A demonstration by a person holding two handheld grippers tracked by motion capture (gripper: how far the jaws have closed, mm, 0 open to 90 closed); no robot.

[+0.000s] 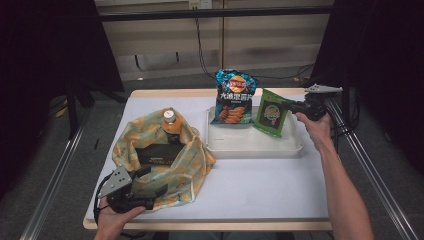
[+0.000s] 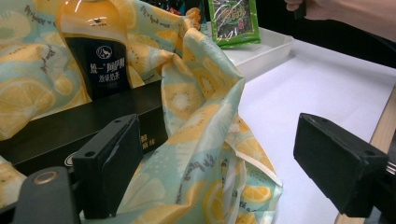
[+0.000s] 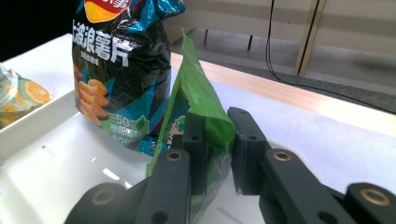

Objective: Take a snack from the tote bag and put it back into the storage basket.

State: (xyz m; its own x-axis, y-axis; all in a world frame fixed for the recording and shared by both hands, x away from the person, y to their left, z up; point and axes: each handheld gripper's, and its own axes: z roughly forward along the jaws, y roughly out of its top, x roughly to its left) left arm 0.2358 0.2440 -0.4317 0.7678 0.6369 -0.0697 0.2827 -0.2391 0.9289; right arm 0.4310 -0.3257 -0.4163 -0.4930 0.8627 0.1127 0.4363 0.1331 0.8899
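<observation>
**Green packet gripped over the tray; fruit-print bag attended at the near edge.**

High view: the green snack packet (image 1: 271,113) is clamped at its 3 o'clock edge by the right gripper (image 1: 294,106), above the 2 o'clock part of the white tray (image 1: 250,148); the left gripper (image 1: 150,187) is held at the 7 o'clock side of the fruit-print bag (image 1: 195,172). Left gripper view: the jaws are seen wide apart, with bag cloth between them and nothing pinched; a juice bottle (image 2: 95,46) is seen at 11 o'clock. Right gripper view: the jaws are closed on the packet (image 3: 198,107); a crisps bag (image 3: 123,70) stands at 10 o'clock.
</observation>
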